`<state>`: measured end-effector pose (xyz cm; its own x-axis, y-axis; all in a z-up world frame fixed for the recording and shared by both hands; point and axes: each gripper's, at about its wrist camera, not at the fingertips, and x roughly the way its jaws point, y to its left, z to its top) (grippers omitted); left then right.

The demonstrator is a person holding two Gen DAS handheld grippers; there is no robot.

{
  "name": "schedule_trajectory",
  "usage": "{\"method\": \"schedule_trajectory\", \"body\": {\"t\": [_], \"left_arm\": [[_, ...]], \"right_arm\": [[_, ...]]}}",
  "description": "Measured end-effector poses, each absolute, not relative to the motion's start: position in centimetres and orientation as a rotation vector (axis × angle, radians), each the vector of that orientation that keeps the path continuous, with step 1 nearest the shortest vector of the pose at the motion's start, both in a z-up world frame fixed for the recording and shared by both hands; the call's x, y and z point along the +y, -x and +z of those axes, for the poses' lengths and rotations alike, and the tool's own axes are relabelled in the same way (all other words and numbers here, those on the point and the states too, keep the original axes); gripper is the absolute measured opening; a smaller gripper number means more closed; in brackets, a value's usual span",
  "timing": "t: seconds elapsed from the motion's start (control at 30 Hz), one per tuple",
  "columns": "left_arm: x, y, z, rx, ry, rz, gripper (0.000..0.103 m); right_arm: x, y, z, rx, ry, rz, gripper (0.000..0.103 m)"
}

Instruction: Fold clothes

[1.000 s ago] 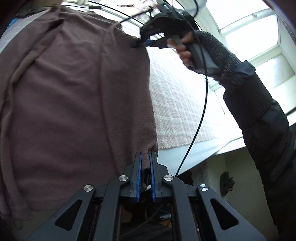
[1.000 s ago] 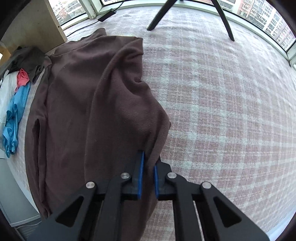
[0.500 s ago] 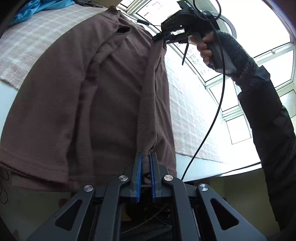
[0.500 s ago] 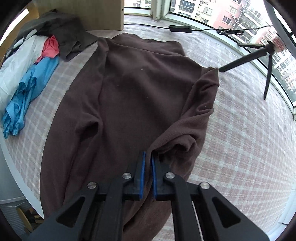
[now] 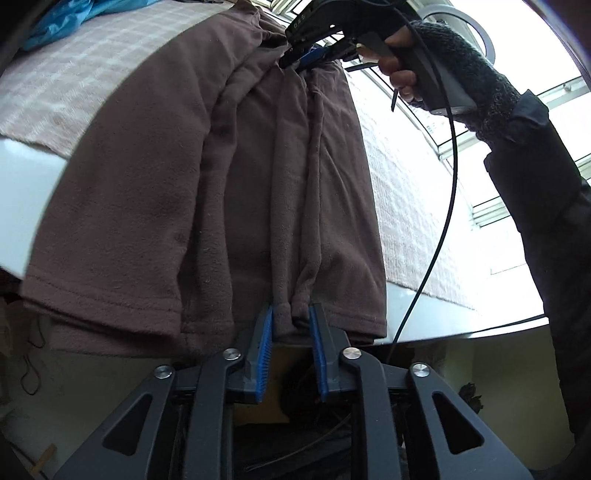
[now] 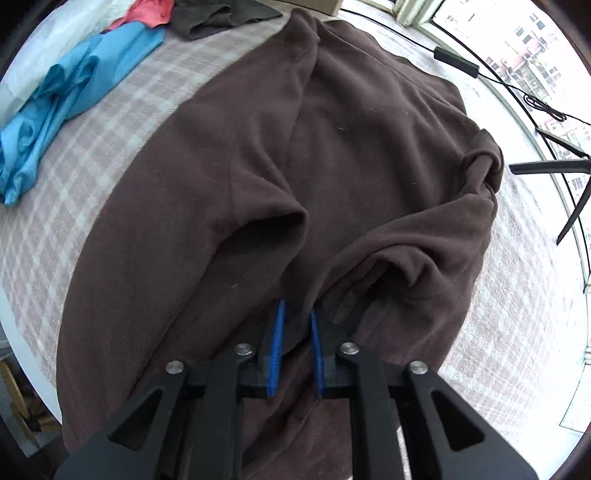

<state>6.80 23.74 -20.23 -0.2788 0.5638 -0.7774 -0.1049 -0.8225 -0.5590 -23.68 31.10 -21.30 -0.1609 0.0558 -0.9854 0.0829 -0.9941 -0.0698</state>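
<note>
A brown fleece top lies spread on the checked bed cover, its right side folded in over the body. The hem hangs over the bed's edge. My left gripper stands at that hem, jaws parted, with a hem fold loose between the pads. My right gripper sits low over the folded-in sleeve with its jaws slightly apart and fabric between them. In the left wrist view, a gloved hand holds the right gripper at the top's far end.
A blue garment, a red one and a dark grey one lie at the bed's far left. A tripod leg and a cable with a power brick lie by the window. A black cable hangs from the right gripper.
Both grippers carried the top's right edge over onto its body and came lower. Both pairs of jaws have widened, and the cloth is no longer pinched tight.
</note>
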Motion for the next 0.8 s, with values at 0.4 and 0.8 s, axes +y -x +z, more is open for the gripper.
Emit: {"method": "schedule_trajectory", "body": {"t": [0.4, 0.8], "left_arm": [[21.1, 1.0, -6.2, -0.247, 1.368, 2.277, 0.029], [34.4, 25.6, -12.2, 0.169, 1.449, 2.141, 0.043]], "right_arm": [[44.7, 16.2, -7.0, -0.472, -1.669, -2.593, 0.034], [51.9, 24.0, -11.8, -0.625, -1.636, -2.593, 0.033]]}}
